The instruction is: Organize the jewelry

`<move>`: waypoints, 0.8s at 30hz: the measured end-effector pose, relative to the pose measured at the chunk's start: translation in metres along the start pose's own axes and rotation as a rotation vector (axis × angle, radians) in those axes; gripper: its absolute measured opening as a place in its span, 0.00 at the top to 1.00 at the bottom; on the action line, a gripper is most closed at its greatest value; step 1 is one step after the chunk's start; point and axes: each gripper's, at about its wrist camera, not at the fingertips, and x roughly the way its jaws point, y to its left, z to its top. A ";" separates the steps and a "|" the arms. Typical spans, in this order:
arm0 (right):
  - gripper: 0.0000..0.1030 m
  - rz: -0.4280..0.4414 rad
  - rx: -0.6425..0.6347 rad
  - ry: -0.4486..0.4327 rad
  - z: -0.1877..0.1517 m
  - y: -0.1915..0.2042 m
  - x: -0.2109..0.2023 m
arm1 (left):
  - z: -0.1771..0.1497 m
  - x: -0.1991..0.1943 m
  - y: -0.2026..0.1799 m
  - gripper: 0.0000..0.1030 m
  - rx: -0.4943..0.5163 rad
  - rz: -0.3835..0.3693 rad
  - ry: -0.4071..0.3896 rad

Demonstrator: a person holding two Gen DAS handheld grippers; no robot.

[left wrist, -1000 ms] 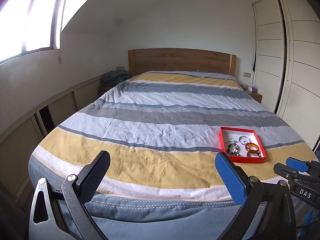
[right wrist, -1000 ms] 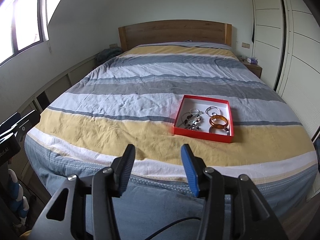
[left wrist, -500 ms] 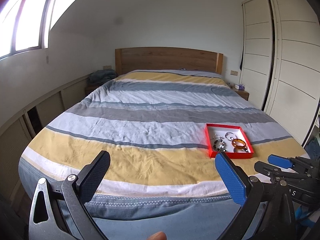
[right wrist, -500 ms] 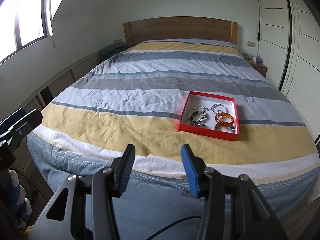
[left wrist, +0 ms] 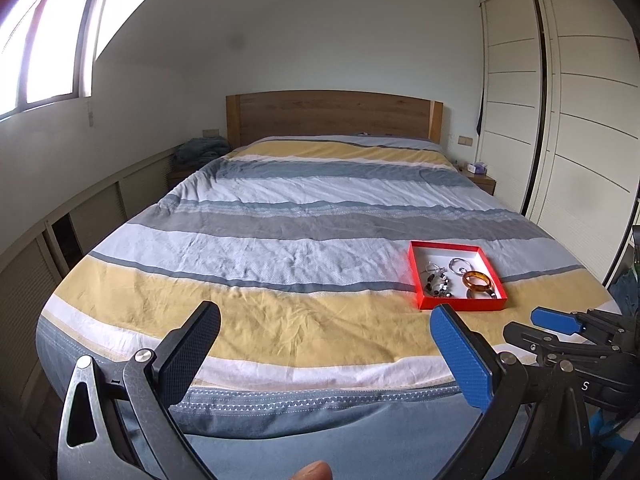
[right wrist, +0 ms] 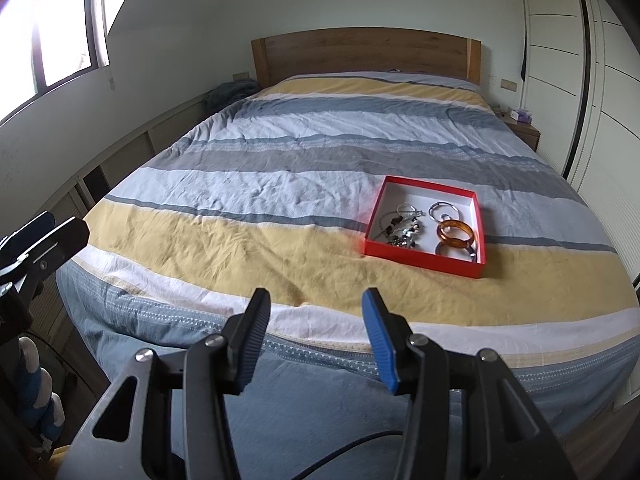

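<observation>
A red tray [left wrist: 416, 276] [right wrist: 420, 258] lies on the striped bed near its foot, right of centre. In it are an amber bangle [left wrist: 476, 280] [right wrist: 455, 232], a silver ring bracelet [left wrist: 460, 266] [right wrist: 443, 211] and a tangle of dark beaded jewelry [left wrist: 438, 283] [right wrist: 402, 228]. My left gripper [left wrist: 324, 354] is open and empty, off the foot of the bed, left of the tray. My right gripper [right wrist: 316, 340] is open and empty, short of the bed's foot edge, with the tray ahead to the right. The right gripper also shows in the left wrist view [left wrist: 556, 322].
The bed [left wrist: 280, 240] fills the room's middle, with a wooden headboard [left wrist: 334, 118] at the far end. Wardrobe doors [left wrist: 560, 140] run along the right wall. Low cabinets [left wrist: 80, 216] line the left wall under a window. Small nightstands [left wrist: 478, 180] flank the headboard.
Both views have swung so the tray sits further left in the left wrist view and further right in the right wrist view. Both grippers stay open and empty.
</observation>
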 end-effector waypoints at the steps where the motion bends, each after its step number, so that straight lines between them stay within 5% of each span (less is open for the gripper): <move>1: 0.55 0.000 0.000 0.001 0.000 -0.001 0.000 | 0.000 0.000 0.000 0.00 -0.001 -0.001 0.001; 24: 0.55 0.000 0.003 0.006 -0.001 -0.002 0.003 | -0.006 0.006 0.001 0.00 0.003 -0.001 0.022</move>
